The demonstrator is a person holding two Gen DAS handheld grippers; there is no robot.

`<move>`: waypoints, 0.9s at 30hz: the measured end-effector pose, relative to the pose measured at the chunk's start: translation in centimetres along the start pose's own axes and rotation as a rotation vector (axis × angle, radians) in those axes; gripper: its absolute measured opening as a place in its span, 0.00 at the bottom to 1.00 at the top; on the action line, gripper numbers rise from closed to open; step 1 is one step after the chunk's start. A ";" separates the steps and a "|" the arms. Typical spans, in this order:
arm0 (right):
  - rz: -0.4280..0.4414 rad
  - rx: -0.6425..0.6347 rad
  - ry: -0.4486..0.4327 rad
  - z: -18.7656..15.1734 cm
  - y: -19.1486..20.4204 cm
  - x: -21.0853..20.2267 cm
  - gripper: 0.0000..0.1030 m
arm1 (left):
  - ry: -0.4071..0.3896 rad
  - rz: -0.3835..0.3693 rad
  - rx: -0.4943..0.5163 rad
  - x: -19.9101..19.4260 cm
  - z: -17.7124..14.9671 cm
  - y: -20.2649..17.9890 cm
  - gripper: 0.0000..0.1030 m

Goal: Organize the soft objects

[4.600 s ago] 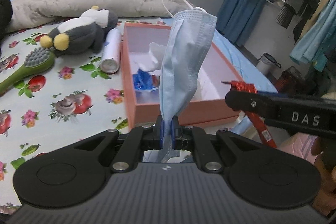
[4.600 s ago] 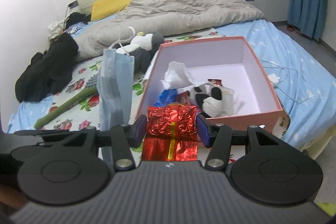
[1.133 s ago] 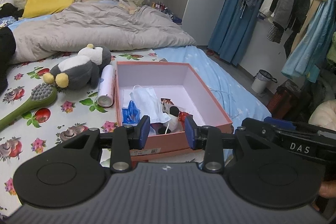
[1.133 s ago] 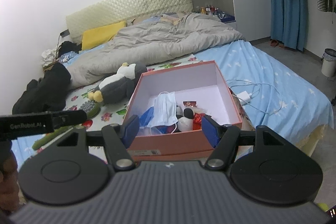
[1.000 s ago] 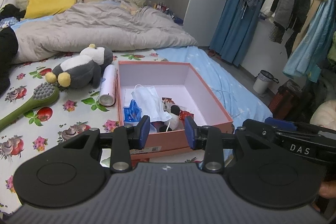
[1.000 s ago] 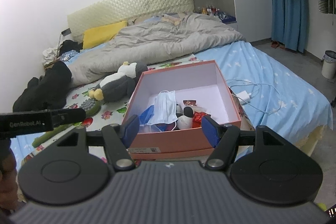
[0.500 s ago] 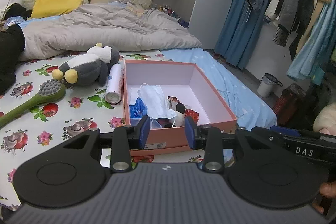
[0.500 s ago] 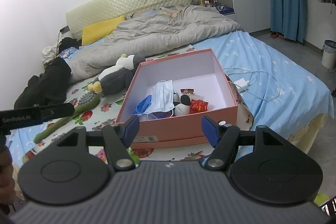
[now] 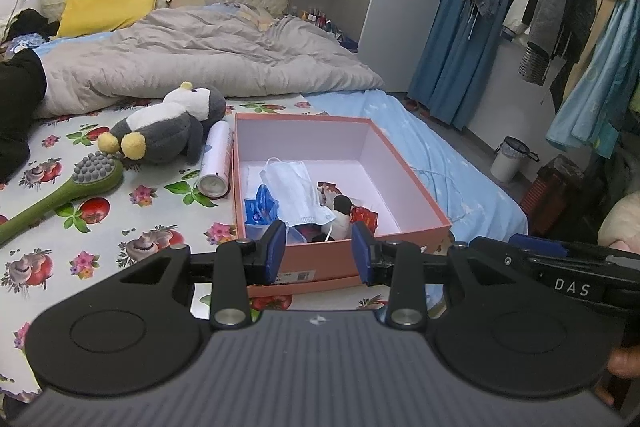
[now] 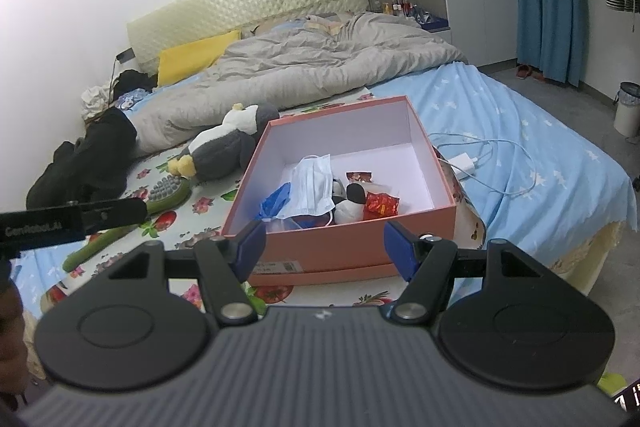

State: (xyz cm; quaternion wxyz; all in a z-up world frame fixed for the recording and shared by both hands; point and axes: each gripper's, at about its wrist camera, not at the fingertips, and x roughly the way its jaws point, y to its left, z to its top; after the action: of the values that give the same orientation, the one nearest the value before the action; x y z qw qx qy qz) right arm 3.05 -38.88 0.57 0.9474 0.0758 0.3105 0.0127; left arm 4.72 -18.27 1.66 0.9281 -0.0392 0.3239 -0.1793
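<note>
A pink box (image 9: 416, 195) (image 10: 344, 247) stands open on the bed. In it lie a light blue face mask (image 9: 296, 191) (image 10: 312, 187), a blue wrapper (image 9: 260, 207) (image 10: 276, 203), a small black-and-white plush (image 9: 340, 211) (image 10: 352, 199) and a red foil packet (image 9: 364, 217) (image 10: 382, 205). A grey penguin plush (image 9: 164, 131) (image 10: 224, 147) lies on the bed left of the box. My left gripper (image 9: 319, 253) is open and empty, held back from the box's near wall. My right gripper (image 10: 324, 249) is open and empty, also short of the box.
A white spray can (image 9: 216, 163) lies against the box's left side. A green long-handled brush (image 9: 64, 187) (image 10: 132, 219) lies on the flowered sheet. A grey duvet (image 9: 192, 59) covers the far bed. A white charger and cable (image 10: 480, 163) lie right of the box. Black clothing (image 10: 88, 163) lies at left.
Both grippers have drawn back from the box, empty and open. Earlier the left held the mask and the right the red packet; both now lie in the box.
</note>
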 end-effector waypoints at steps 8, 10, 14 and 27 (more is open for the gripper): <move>-0.004 0.004 -0.014 0.3 0.0 -0.4 0.66 | -0.018 0.004 0.004 -0.2 0.4 0.0 0.65; -0.004 0.004 -0.015 0.2 0.0 -0.4 0.66 | -0.020 0.012 0.006 -0.3 0.5 -0.2 0.72; -0.027 0.008 -0.017 0.2 -0.3 -0.4 0.99 | -0.034 0.012 0.012 -0.6 0.7 -0.3 0.88; -0.037 0.000 -0.024 0.3 -0.3 -0.5 1.00 | -0.015 0.031 -0.001 -0.4 0.5 0.1 0.99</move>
State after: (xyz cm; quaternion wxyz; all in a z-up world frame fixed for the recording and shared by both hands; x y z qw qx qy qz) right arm 2.80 -39.29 1.12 0.9512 0.0702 0.3006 -0.0055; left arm 4.77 -18.04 2.33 0.9332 -0.0361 0.3177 -0.1642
